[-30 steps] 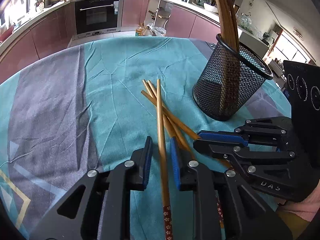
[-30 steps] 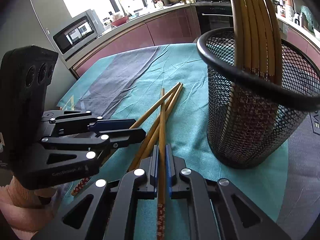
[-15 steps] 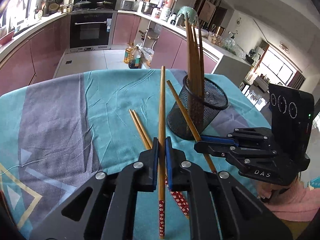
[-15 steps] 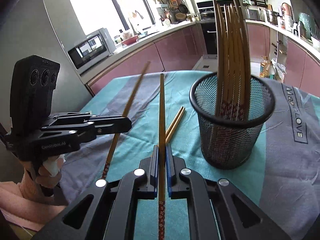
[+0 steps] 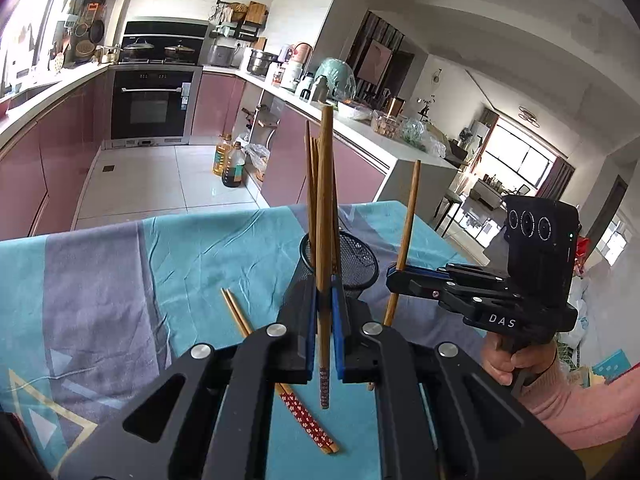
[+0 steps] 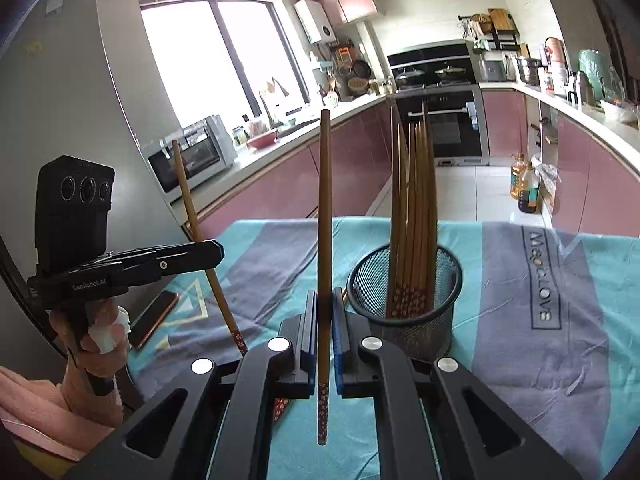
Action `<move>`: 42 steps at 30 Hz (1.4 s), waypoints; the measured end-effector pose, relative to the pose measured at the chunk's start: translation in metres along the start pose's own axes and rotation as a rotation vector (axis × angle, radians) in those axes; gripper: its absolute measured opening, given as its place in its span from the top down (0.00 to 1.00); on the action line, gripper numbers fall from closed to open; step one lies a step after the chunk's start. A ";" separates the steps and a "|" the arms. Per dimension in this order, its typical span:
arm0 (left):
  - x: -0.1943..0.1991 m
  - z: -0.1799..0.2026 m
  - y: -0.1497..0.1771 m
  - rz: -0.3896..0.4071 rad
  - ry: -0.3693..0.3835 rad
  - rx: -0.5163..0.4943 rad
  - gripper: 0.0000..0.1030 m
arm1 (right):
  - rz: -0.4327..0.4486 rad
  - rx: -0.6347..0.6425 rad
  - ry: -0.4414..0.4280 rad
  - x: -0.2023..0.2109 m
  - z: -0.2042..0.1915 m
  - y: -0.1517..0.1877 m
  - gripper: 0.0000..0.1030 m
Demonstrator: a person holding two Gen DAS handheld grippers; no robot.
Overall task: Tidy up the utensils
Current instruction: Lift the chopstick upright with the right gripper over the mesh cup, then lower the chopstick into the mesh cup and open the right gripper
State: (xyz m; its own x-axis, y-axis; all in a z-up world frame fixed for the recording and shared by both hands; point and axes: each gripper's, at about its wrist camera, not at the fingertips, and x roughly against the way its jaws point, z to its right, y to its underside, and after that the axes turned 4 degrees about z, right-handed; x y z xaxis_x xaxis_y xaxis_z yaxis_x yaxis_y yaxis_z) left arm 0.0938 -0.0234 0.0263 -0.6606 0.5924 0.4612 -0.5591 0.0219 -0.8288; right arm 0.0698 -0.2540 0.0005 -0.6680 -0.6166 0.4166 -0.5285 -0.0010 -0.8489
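My left gripper (image 5: 325, 292) is shut on one wooden chopstick (image 5: 325, 200), which stands almost upright with its patterned red end hanging below the jaws. My right gripper (image 6: 325, 300) is shut on a second chopstick (image 6: 325, 220), held the same way. Each gripper shows in the other's view: the right gripper (image 5: 394, 276) on the right, the left gripper (image 6: 218, 250) on the left. A black mesh holder (image 6: 404, 320) with several chopsticks (image 6: 414, 208) stands on the table just beyond both. Two chopsticks (image 5: 248, 326) lie side by side on the teal cloth (image 5: 200, 264).
A phone (image 6: 154, 318) lies on the cloth near the left hand. The table's far edge (image 5: 224, 216) drops to a tiled kitchen floor with oil bottles (image 5: 230, 162). Pink cabinets and an oven line the walls beyond.
The left gripper closed on a chopstick. Both grippers rose from the cloth, each carrying one chopstick, now tipped more upright. The holder looks smaller and lower. Two chopsticks stayed on the cloth.
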 end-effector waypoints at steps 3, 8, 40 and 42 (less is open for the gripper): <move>-0.002 0.004 -0.012 0.024 0.001 -0.004 0.93 | 0.033 0.010 0.009 0.007 0.002 -0.010 0.94; -0.005 0.013 -0.031 0.066 0.007 -0.006 0.93 | 0.080 0.028 0.027 0.016 0.008 -0.030 0.94; -0.058 0.051 -0.069 0.058 -0.099 -0.113 0.93 | 0.172 0.032 0.145 -0.006 0.040 -0.074 0.94; -0.059 0.050 -0.067 0.044 -0.091 -0.113 0.93 | 0.146 0.030 0.143 -0.010 0.041 -0.071 0.94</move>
State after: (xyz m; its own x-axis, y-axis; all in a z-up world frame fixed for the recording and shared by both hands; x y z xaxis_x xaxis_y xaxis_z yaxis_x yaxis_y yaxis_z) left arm 0.1449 -0.0996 0.0702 -0.7283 0.5198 0.4464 -0.4721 0.0916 -0.8768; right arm 0.1360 -0.2803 0.0434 -0.8053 -0.4935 0.3285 -0.4062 0.0556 -0.9121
